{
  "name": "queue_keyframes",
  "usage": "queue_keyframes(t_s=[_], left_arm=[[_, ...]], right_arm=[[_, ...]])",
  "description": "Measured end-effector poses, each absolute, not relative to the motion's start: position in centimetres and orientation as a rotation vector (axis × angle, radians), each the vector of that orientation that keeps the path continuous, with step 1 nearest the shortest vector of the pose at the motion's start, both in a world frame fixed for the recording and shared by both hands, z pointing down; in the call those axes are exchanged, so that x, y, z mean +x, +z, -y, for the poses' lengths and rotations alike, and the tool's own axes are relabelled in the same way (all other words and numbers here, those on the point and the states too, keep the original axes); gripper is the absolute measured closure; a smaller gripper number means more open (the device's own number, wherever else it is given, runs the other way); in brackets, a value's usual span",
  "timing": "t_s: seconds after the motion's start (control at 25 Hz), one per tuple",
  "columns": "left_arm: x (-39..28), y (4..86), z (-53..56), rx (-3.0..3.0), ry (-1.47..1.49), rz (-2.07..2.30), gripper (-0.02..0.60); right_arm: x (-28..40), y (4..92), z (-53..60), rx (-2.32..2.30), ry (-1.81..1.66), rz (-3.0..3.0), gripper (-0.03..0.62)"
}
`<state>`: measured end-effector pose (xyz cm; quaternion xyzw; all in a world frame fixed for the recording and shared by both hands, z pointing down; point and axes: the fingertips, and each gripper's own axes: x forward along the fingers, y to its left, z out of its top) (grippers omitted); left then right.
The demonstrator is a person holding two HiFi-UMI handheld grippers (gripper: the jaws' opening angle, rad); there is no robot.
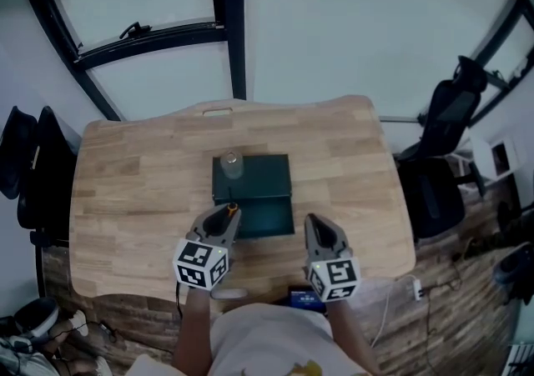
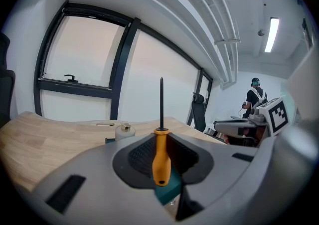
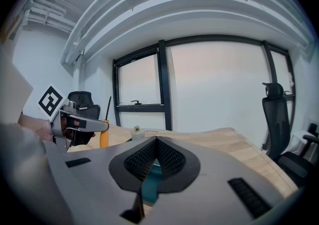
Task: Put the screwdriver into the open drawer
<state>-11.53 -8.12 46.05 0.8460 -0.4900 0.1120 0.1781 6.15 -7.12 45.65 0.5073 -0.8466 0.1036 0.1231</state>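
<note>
The pick-up looks done: the left gripper (image 1: 229, 216) is clenched on the orange handle of the screwdriver (image 2: 160, 155), whose dark shaft stands upright above the jaws. The tool is held in the air just at the left front edge of the open drawer (image 1: 269, 221) — not yet over its cavity as far as the head view shows. The right gripper (image 1: 316, 226) hangs just right of the drawer with its jaws pressed together on nothing. What seems left is to carry the screwdriver over the drawer, lower it and let go.
</note>
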Motion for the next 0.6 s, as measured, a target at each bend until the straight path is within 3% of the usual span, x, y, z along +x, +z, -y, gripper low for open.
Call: queue_keyframes(t_s=[0.6], left_arm=[[-12.8, 48.6, 8.5, 2.325, 0.372, 1.385, 0.511]], right_arm=[[4.9, 47.0, 8.3, 1.424, 0.332, 2.471, 0.595]])
